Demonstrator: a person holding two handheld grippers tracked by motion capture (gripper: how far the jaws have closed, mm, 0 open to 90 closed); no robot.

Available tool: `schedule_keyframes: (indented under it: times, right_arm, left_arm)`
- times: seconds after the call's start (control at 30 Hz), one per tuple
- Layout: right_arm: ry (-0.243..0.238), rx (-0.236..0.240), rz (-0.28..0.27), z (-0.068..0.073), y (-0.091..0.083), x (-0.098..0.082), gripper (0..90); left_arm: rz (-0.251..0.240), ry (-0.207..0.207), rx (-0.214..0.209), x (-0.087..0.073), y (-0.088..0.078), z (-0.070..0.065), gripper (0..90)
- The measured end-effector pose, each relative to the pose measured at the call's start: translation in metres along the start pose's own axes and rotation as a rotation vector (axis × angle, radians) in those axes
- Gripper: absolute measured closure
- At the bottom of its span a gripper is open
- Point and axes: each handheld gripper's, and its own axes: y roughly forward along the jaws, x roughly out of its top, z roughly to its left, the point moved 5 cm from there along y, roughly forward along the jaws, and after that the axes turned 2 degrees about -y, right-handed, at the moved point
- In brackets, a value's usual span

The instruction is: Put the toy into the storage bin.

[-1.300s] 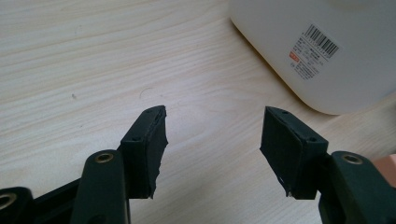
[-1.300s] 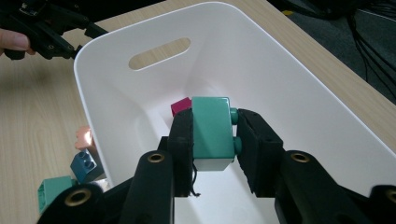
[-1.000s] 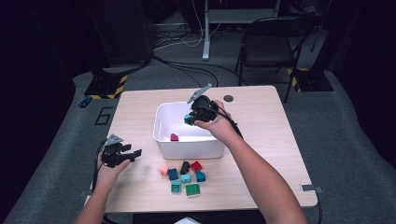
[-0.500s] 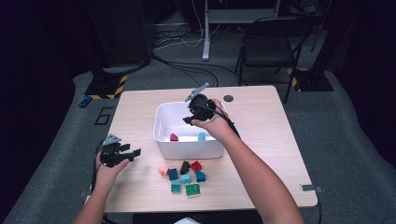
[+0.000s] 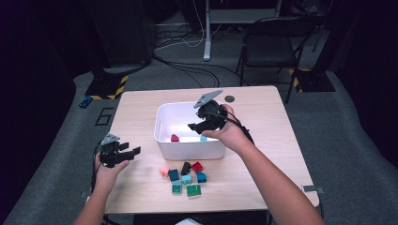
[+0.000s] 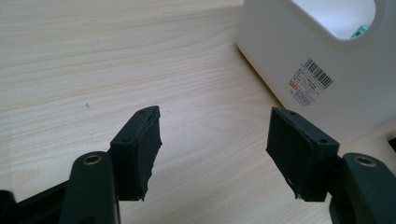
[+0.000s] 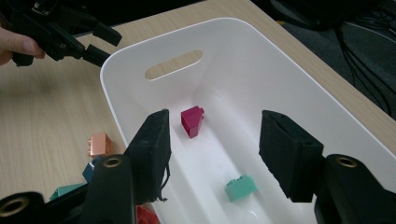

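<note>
high view: right tongs [image 5: 196, 126] over the bin [image 5: 162, 136], just opened, empty, above the teal brick [image 7: 241, 187] inside. loose bricks [image 5: 187, 178] on the surface before the bin, between both hands. left tongs [image 5: 132, 151] spread, empty, slightly nearer.

Dim workroom around a light wooden desk [image 5: 263, 103].
A black folding chair [image 5: 277, 42] is standing beyond the desk's far right corner; cables [image 5: 187, 70] are trailing over grey carpet [image 5: 342, 122], and striped black-and-yellow bases [image 5: 105, 86] are sitting near both far corners.

Black folding chair [image 5: 277, 42] beyond table [image 5: 277, 112]; floor cables [image 5: 183, 40].
</note>
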Motion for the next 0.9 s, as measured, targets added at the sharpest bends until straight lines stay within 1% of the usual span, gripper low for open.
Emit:
schedule_keyframes:
  times: [0.07, 0.13, 0.17, 0.2, 0.23, 0.27, 0.3, 0.33, 0.37, 0.4, 0.43, 0.47, 0.5, 0.57, 0.63, 0.67, 0.7, 0.73, 0.8, 0.87, 0.9]
  right_arm:
    - [0.007, -0.002, -0.003, 0.003, -0.005, -0.003, 41.4]
    - [0.002, -0.004, -0.002, 0.005, -0.008, -0.005, 41.0]
    - [-0.005, -0.001, -0.007, 0.006, -0.010, -0.007, 41.0]
    - [-0.004, 0.005, -0.009, 0.011, -0.014, -0.011, 41.1]
    - [-0.004, 0.005, -0.009, 0.011, -0.014, -0.011, 41.1]
    - [0.005, 0.019, -0.015, 0.014, -0.018, -0.015, 43.1]
    - [0.005, 0.019, -0.015, 0.014, -0.018, -0.015, 43.1]
    - [0.018, 0.019, -0.018, 0.019, -0.022, -0.019, 42.8]
    - [0.018, 0.019, -0.018, 0.019, -0.022, -0.019, 42.8]
    - [0.023, 0.007, -0.011, 0.022, -0.025, -0.024, 42.6]
    - [0.023, 0.007, -0.011, 0.022, -0.025, -0.024, 42.6]
    - [0.025, -0.001, -0.010, 0.025, -0.028, -0.029, 42.7]
    - [0.027, 0.001, -0.008, 0.027, -0.030, -0.031, 42.7]
    - [0.040, 0.001, -0.022, 0.030, -0.033, -0.035, 42.7]
    - [0.037, 0.008, -0.033, 0.034, -0.038, -0.040, 42.9]
    - [0.046, 0.009, -0.039, 0.037, -0.040, -0.042, 43.0]
    - [0.040, 0.007, -0.047, 0.039, -0.042, -0.044, 43.7]
    - [0.046, 0.009, -0.050, 0.042, -0.044, -0.046, 44.8]
    - [0.020, 0.011, -0.048, 0.047, -0.046, -0.052, 47.0]
    - [0.003, 0.015, -0.045, 0.051, -0.047, -0.057, 47.7]
    - [0.003, 0.015, -0.045, 0.051, -0.047, -0.057, 47.7]
  left_arm:
    - [0.002, 0.001, 0.008, 0.000, 0.000, 0.000, 31.6]
    - [0.004, 0.014, 0.006, 0.001, 0.000, -0.001, 31.7]
    - [0.007, 0.015, 0.004, 0.001, 0.000, -0.001, 31.7]
    - [0.006, 0.024, 0.004, 0.001, 0.000, -0.002, 32.0]
    - [0.006, 0.024, 0.004, 0.001, 0.000, -0.002, 32.2]
    - [0.004, 0.025, 0.005, 0.001, 0.000, -0.002, 32.8]
    - [0.004, 0.028, 0.009, 0.000, 0.000, -0.003, 32.8]
    - [0.003, 0.025, 0.013, 0.000, -0.001, -0.002, 33.2]
    - [0.003, 0.025, 0.013, 0.000, -0.001, -0.002, 33.1]
    - [-0.002, 0.017, 0.011, 0.000, -0.001, -0.003, 33.2]
    - [-0.002, 0.017, 0.010, 0.000, -0.001, -0.003, 33.2]
    - [-0.003, 0.015, 0.010, 0.000, -0.001, -0.002, 33.5]
    - [-0.003, 0.016, 0.008, -0.001, 0.000, -0.002, 34.2]
    - [-0.002, 0.015, 0.007, -0.001, 0.000, -0.002, 34.8]
    - [-0.001, 0.014, 0.010, -0.002, -0.001, -0.001, 35.6]
    - [-0.003, 0.015, 0.012, -0.002, -0.001, -0.001, 35.8]
    - [-0.003, 0.015, 0.012, -0.002, -0.001, -0.001, 36.4]
    - [0.000, 0.016, 0.014, -0.002, -0.001, -0.001, 37.1]
    - [0.003, 0.017, 0.010, -0.003, 0.000, 0.000, 38.2]
    - [0.008, 0.023, 0.008, -0.004, 0.000, -0.001, 38.5]
    - [0.008, 0.023, 0.008, -0.004, 0.000, -0.001, 38.5]
